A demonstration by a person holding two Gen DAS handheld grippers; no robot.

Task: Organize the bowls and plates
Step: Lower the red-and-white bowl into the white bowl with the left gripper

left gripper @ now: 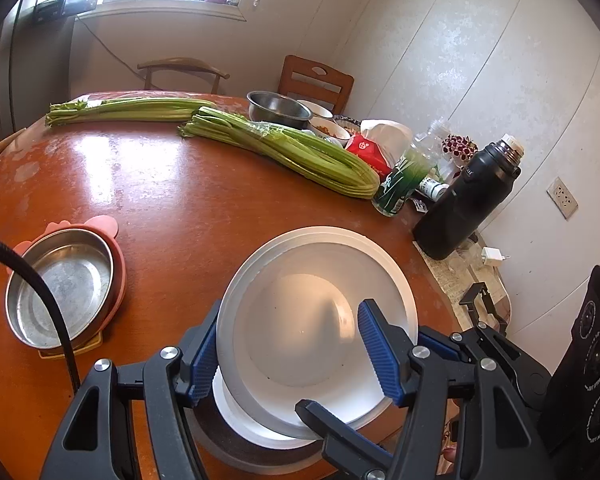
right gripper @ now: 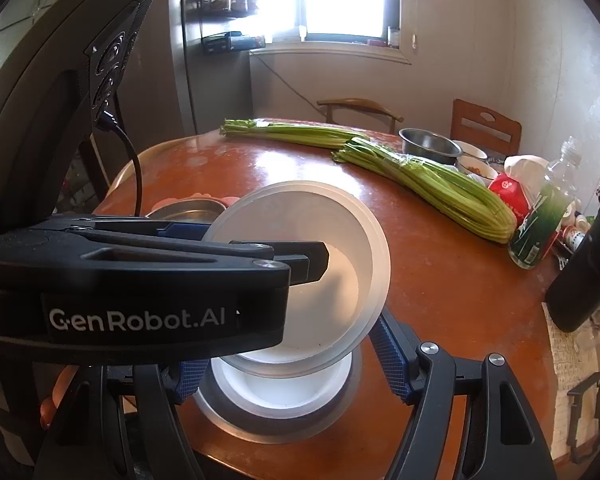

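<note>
Bowls number two up close: the left gripper (left gripper: 288,354) is gripping one white bowl (left gripper: 300,304) by its rim, one finger inside and one outside, tilted above a second white bowl (right gripper: 284,384) lying between the right gripper's (right gripper: 296,372) spread, empty jaws. Farther left is sitting one metal dish (left gripper: 66,284); beyond are lying two celery bunches (left gripper: 284,150).
</note>
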